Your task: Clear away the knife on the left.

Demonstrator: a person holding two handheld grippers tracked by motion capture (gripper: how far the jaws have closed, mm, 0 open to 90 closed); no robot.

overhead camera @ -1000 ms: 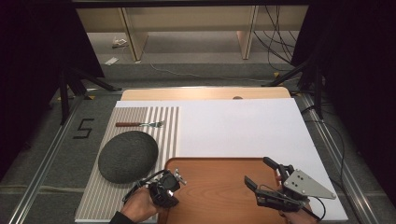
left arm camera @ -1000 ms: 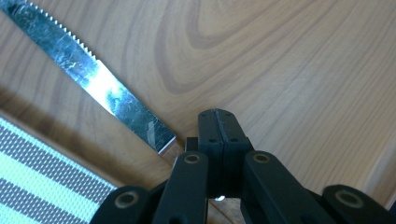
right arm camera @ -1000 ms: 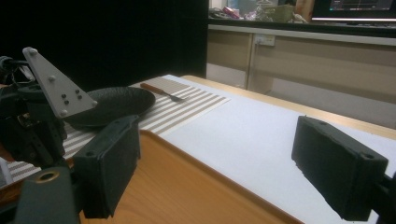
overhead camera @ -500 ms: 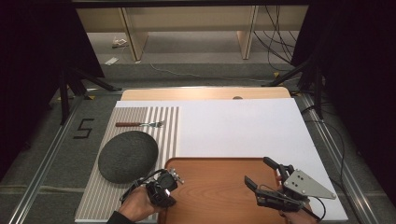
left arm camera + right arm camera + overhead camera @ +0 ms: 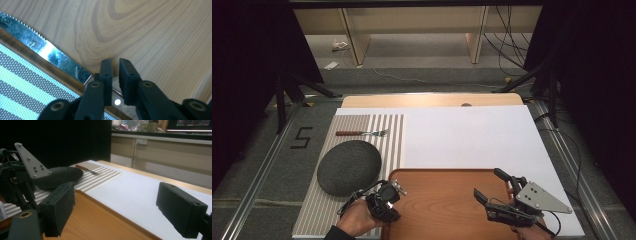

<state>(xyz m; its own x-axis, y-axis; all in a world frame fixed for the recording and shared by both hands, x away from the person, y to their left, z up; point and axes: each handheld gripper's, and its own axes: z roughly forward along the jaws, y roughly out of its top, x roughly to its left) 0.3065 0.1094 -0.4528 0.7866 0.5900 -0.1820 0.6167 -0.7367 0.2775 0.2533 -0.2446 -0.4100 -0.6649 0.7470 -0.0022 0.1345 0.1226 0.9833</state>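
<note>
Serrated knife [image 5: 53,58] on tray's [image 5: 155,37] left rim

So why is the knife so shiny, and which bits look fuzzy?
In the left gripper view, light glares white off the knife blade, and the near claw looks soft. In the right gripper view, the near claw is blurry, the fork sharper.

The knife [image 5: 53,58] lies on the tray [image 5: 447,210] at its left rim; left of the tray lies the striped mat [image 5: 362,135], bearing the plate [image 5: 348,166] and, behind it, the fork [image 5: 362,133].
</note>
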